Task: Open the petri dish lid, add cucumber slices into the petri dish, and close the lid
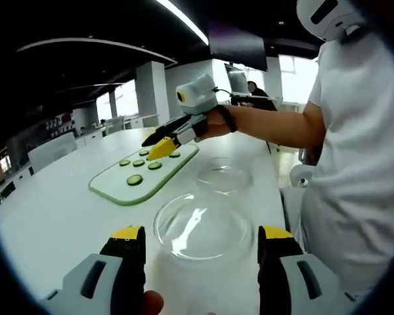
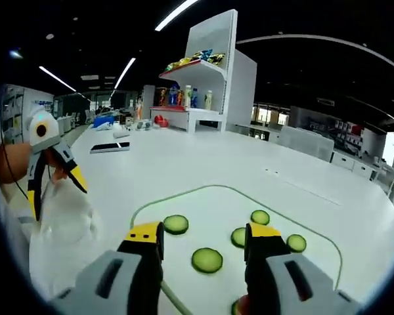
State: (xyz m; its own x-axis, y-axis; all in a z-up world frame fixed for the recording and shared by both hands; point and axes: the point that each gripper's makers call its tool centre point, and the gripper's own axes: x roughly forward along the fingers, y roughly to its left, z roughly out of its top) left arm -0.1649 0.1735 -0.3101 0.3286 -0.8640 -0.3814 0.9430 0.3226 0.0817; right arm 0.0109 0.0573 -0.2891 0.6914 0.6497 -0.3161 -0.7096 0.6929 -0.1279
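A clear dish [image 1: 202,226] is seen on the white table [image 1: 59,210] just ahead of the left gripper [image 1: 201,246], whose jaws are spread wide with nothing between them. A second clear round piece [image 1: 223,176], probably the lid, lies beyond it, near the board [image 1: 115,187]. The slices [image 2: 207,260] are laid flat on the board [image 2: 315,239], and the right gripper [image 2: 202,241] is held over them with its jaws apart, one slice [image 2: 176,224] just beside the left jaw; nothing is pinched yet. The slices are judged to be light, soft, wet and slippery, so each would best be taken across its rim with gentle pressure, lest it be crushed or squirted out. The dish and lid are judged to be light, stiff, smooth and easily slid or cracked; the lid should be gripped by its rim wall, not its flat face.
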